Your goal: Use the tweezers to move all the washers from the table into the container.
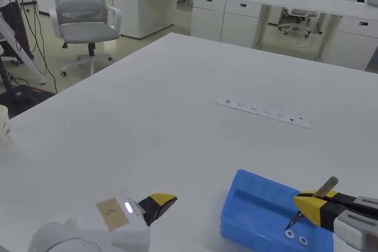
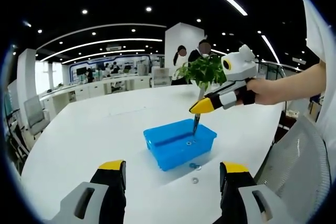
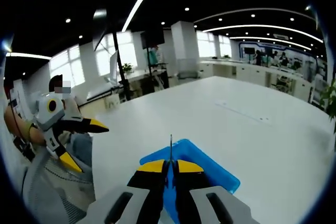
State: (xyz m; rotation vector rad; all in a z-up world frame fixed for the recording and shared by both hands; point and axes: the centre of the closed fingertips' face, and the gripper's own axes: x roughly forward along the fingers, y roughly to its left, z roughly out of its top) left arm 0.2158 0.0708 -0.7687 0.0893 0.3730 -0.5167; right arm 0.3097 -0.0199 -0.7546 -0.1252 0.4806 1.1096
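Observation:
A blue container (image 1: 254, 205) sits near the table's front edge, with two small washers (image 1: 290, 234) lying inside it. My right gripper (image 1: 308, 206) is shut on thin tweezers (image 1: 292, 222) whose tip points down into the container, just above the washers. In the right gripper view the tweezers (image 3: 170, 150) stick out between the shut jaws over the container (image 3: 215, 174). My left gripper (image 2: 173, 169) stands open with nothing in it, facing the container (image 2: 176, 145). Two more washers (image 2: 195, 167) lie on the table in front of it.
A white power strip (image 1: 264, 112) lies flat in the middle of the white table (image 1: 147, 116). An office chair (image 1: 82, 22) stands beyond the far left corner. A paper cup (image 1: 3, 125) stands at the left edge. People stand by a potted plant (image 2: 202, 72).

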